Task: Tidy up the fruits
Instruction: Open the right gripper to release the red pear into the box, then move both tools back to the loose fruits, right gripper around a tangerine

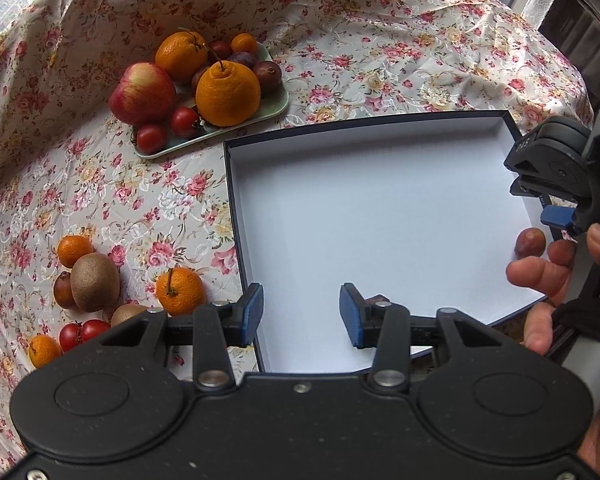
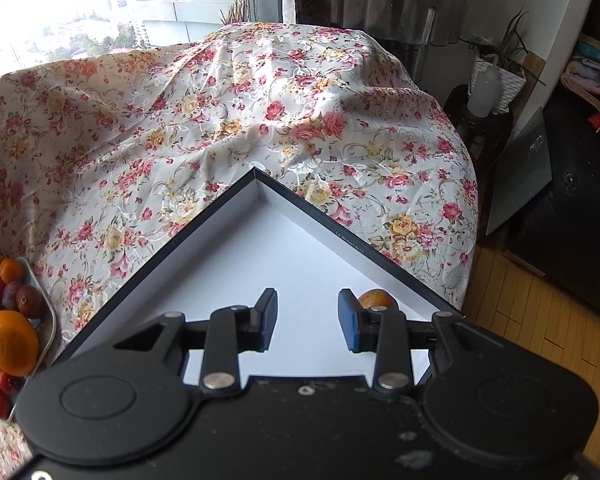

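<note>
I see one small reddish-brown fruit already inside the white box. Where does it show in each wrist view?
Left wrist: the small reddish-brown fruit lies at the box's right edge, by the hand.
Right wrist: it peeks out just behind the right finger, near the box wall.
Shared landmark: the box's dark rim.

Both grippers same build: left gripper point(image 1: 301, 314) & right gripper point(image 2: 307, 320) have matte black plastic bodies w/ two round raised discs, angled link arms, silver rivets at pivots, one small screw at centre. Blue pads point(image 1: 251, 312) on black fingers. Seen from the left cam, right unit shows white embossed digits, black cable, grey handle, dark strap at wrist.
</note>
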`<state>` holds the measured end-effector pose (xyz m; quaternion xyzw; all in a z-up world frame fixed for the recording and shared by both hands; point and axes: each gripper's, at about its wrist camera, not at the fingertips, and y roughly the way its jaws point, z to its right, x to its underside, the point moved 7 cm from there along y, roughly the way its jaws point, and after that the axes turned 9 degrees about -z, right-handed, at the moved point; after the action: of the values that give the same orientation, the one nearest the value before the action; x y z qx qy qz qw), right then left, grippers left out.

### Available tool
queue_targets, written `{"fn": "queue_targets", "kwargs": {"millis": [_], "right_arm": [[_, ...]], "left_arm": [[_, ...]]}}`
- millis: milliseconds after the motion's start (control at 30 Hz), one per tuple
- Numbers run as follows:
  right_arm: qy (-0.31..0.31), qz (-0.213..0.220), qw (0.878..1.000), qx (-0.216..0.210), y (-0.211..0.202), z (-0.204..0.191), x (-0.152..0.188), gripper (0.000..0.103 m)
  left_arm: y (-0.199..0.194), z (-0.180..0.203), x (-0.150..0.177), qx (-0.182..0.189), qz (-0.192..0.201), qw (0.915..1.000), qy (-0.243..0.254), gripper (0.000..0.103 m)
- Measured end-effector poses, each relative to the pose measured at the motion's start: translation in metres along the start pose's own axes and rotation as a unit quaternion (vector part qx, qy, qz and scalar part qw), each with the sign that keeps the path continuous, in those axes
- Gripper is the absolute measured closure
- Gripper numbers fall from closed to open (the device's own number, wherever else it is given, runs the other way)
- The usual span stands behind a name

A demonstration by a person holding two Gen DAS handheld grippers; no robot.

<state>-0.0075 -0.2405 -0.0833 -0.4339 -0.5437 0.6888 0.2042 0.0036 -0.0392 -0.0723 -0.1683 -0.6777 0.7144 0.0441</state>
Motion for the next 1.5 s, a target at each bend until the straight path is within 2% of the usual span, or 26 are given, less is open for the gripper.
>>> {"fn": "queue_targets", "kwargs": {"millis": [633,967,1100,1367,1500], "right_arm": [[-0.041,-0.013,0.999,-0.026,-0.016,-0.052,0.034,0.066],[-0.066,-0.040,0.994,-0.076,-0.038,-0.086,0.060,0.066],[-0.090,-0.055,0.987,-0.118,-0.056,-0.109,0.078,0.066],[-0.170,-0.065,0.969,-0.170,-0.083,-0.149,0.112,0.066],[-0.228,-0.109,0.948,-0.193,-0.081,-0.169,0.134,0.066]], "left_arm": [[-0.009,-0.061,0.005,-0.009,0.008,0.9988,-0.047,0.052],[-0.004,-0.105,0.010,-0.021,0.003,0.9968,-0.077,0.052],[-0.002,-0.131,0.012,-0.027,-0.001,0.9947,-0.099,0.052],[-0.001,-0.196,0.016,-0.031,-0.005,0.9858,-0.165,0.052],[0.001,-0.226,0.016,-0.033,-0.010,0.9788,-0.202,0.052]]}}
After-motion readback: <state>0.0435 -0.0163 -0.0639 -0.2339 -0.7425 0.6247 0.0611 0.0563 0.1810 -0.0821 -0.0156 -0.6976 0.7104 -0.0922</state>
